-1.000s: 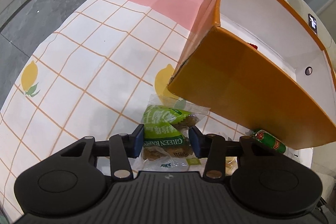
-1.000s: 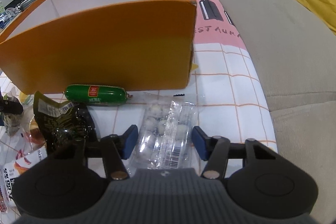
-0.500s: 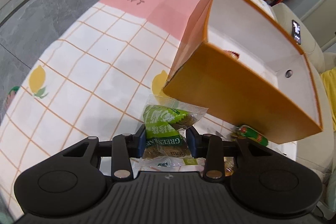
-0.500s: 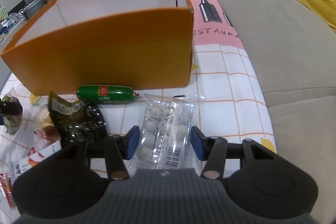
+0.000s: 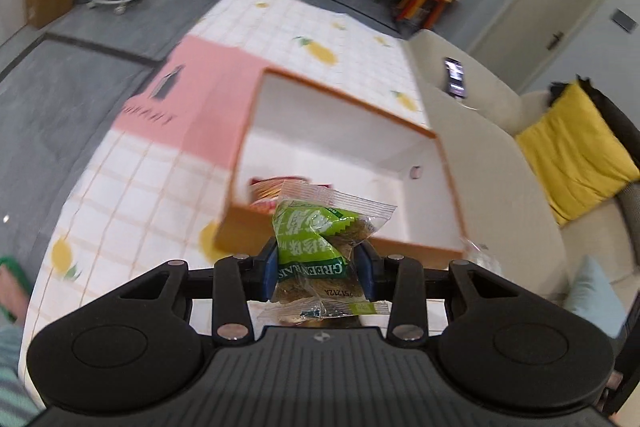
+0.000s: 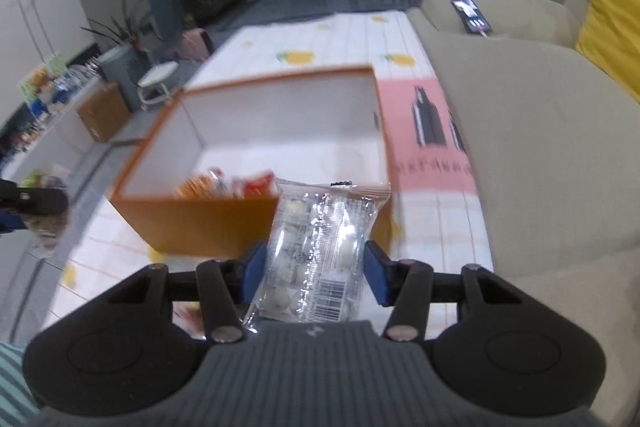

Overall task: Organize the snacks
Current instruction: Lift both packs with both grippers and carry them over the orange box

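Note:
My left gripper [image 5: 318,269] is shut on a green raisin snack packet [image 5: 316,239] and holds it in the air in front of the orange box [image 5: 400,251]. My right gripper [image 6: 314,269] is shut on a clear packet of white candies [image 6: 320,247], lifted above the table before the same orange box [image 6: 208,223]. The box is open on top, white inside, with red and orange snack packs [image 6: 228,183] on its floor; they also show in the left wrist view [image 5: 272,193]. The left gripper shows at the left edge of the right wrist view [image 6: 28,203].
The box stands on a table with a white checked cloth with lemons and a pink patch [image 5: 192,115]. A beige sofa [image 6: 540,155] runs along the right, with a phone [image 6: 472,15] and a yellow cushion [image 5: 576,151]. Stool, chairs and plants stand beyond.
Both grippers have risen from the table with their packets and now look down into the orange box. The sausage and other snacks on the table have dropped out of view.

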`<state>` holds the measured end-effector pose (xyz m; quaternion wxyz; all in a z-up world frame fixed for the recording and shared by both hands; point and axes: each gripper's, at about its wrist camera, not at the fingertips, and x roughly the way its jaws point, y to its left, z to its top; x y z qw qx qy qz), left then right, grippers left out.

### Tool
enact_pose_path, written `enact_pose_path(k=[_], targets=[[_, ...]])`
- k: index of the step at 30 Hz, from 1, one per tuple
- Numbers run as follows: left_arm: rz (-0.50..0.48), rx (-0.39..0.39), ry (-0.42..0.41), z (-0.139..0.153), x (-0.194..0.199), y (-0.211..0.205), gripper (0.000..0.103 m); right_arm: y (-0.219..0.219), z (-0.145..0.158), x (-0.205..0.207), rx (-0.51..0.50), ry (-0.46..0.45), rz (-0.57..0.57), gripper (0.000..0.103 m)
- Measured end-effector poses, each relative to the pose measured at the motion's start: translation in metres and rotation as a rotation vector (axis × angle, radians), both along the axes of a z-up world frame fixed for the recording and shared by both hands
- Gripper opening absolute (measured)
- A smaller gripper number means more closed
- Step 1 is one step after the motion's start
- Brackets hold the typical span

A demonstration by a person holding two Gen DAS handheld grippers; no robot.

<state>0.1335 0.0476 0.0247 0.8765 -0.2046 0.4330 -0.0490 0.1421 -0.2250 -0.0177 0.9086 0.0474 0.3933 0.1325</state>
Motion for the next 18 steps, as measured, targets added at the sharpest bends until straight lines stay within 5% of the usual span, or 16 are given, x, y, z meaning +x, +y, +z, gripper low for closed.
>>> enact_pose_path(k=[8,18], targets=[[-0.106,0.004,-0.013,0.016,0.033,-0.025,0.044,0.006,0.031,0.033,0.067,-0.001,0.071,0.051],[-0.168,-0.022,0.109,-0.002,0.096,-0.039,0.044,0.022,0.040,0.102,0.059,0.068,0.140,0.051]])
